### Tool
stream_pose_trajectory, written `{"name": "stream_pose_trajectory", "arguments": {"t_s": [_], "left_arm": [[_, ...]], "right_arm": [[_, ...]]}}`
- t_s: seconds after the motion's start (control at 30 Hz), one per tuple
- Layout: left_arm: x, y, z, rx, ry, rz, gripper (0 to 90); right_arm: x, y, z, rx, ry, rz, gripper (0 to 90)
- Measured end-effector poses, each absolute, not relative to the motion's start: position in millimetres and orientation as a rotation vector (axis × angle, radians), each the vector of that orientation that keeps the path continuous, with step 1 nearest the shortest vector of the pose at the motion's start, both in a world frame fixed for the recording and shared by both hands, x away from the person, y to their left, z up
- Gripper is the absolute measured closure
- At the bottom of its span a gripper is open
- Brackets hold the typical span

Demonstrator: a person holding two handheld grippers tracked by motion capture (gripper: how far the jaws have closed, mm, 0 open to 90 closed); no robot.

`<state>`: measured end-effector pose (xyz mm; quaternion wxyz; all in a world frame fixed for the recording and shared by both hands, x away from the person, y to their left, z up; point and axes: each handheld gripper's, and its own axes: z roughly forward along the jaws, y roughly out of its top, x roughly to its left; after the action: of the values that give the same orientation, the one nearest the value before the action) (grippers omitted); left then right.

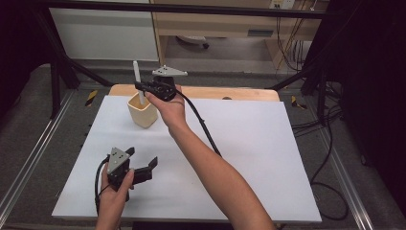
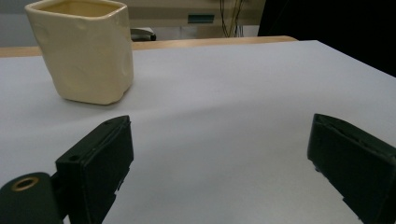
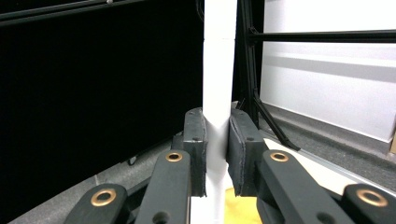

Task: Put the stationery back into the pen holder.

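White stick [image 1: 137, 79]: upright, lower end inside the cup [image 1: 142, 111] at the sheet's far left. Looks light, rigid and smooth, so it may slip or swivel in a loose pinch; best held mid-length, square across the pads. Right gripper [image 3: 216, 151] clamps it at about mid-length. Cup looks thick-walled and steady. Left gripper [image 2: 219, 163] gapes wide, holding nothing, near the front of the sheet [image 1: 249, 143].

Black jaws w/ brass rivets, grey plates.
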<state>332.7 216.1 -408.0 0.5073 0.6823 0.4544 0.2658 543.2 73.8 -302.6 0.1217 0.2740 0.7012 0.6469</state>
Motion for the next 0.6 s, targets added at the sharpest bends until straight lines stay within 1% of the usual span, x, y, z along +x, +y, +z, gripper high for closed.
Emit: {"name": "stream_pose_trajectory", "arguments": {"t_s": [0.23, 0.6], "left_arm": [[333, 216, -408, 1.643, 1.097, 0.641, 7.4], [333, 218, -408, 1.638, 1.102, 0.639, 7.4]], "right_arm": [[551, 80, -309, 0.806, 2.036, 1.864, 78.6], [562, 92, -330, 0.836, 2.037, 1.827, 78.6]]}}
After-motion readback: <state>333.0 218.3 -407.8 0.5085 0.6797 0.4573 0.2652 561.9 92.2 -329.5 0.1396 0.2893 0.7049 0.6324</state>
